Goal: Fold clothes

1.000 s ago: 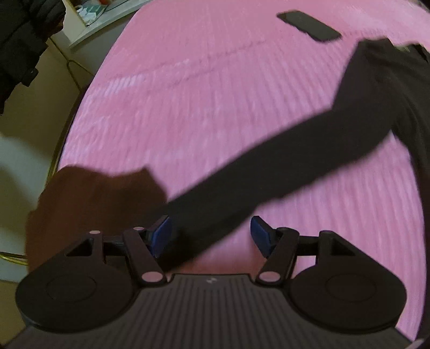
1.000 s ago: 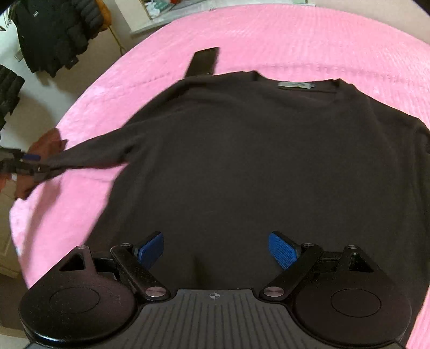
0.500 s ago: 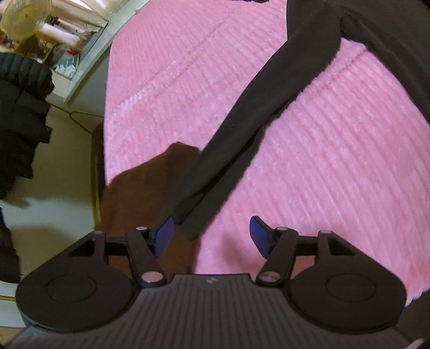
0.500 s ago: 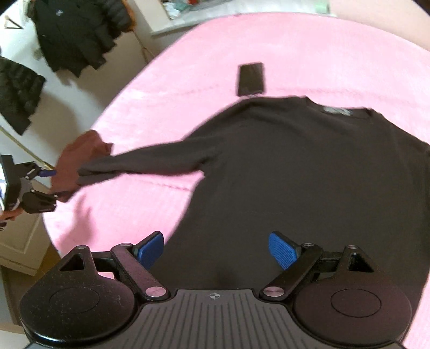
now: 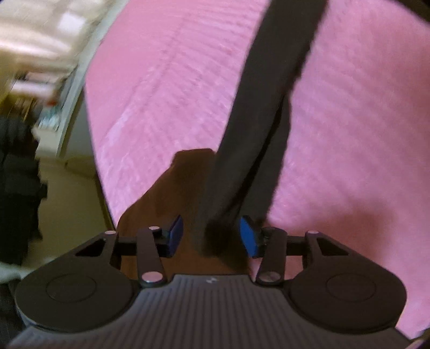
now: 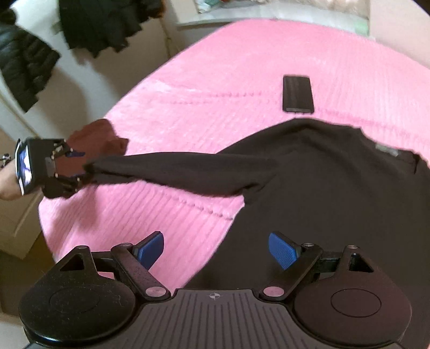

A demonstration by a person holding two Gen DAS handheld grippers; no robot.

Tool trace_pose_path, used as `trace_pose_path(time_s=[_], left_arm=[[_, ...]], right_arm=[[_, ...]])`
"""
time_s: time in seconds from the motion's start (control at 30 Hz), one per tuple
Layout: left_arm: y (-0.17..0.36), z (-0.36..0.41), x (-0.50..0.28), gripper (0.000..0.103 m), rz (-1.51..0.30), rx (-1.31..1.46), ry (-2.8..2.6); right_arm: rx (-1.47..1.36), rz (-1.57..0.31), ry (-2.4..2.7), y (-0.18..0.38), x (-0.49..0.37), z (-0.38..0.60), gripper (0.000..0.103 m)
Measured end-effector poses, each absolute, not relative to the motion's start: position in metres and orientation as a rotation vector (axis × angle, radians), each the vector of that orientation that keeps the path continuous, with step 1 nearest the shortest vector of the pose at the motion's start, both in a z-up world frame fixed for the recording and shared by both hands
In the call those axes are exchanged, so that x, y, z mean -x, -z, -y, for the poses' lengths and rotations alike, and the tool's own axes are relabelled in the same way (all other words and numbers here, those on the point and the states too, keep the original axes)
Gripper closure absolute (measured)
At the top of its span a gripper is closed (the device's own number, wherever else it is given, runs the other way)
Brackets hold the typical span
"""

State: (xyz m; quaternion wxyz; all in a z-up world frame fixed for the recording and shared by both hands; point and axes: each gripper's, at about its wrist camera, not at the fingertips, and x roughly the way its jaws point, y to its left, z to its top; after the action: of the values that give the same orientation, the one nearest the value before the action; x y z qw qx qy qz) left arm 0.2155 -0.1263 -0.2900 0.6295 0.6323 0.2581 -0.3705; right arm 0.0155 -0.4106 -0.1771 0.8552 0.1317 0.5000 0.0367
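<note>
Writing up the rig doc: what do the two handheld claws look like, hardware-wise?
Both match: the left claw and right claw have blue textured pads on black linkage arms with silver pivot pins, two round black discs, and a ribbed dark grey body with a small centre mark. Seen from the right wrist camera, the left unit carries a lit screen at its back. No cables visible.

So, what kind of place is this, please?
Probably a bedroom at home: a wide pink bedspread bears the black sweater and a phone, and dark jackets hang by the wall.
</note>
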Motion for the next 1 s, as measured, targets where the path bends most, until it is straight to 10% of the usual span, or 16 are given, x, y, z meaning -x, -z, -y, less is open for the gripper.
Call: trace_pose_path(time_s=[0.17,0.53,1.0], left_arm=[[0.313,0.118,-0.242,0.097,-0.602,-1.489,0.974],[0.173,0.084,-0.249,0.100,-0.251,-1.189,0.897],[0.286,0.035,-0.184,0.092,-0.764,-1.283,0.922]], right_arm=[[-0.256,-1.097,-0.061,0.208,-0.057,0.399,0.015],[-0.055,-1.115,-0.184,0.237,-0.113,0.371,0.015],[-0.233,-1.258,-0.085,0.252,-0.037,0.391,0.015]])
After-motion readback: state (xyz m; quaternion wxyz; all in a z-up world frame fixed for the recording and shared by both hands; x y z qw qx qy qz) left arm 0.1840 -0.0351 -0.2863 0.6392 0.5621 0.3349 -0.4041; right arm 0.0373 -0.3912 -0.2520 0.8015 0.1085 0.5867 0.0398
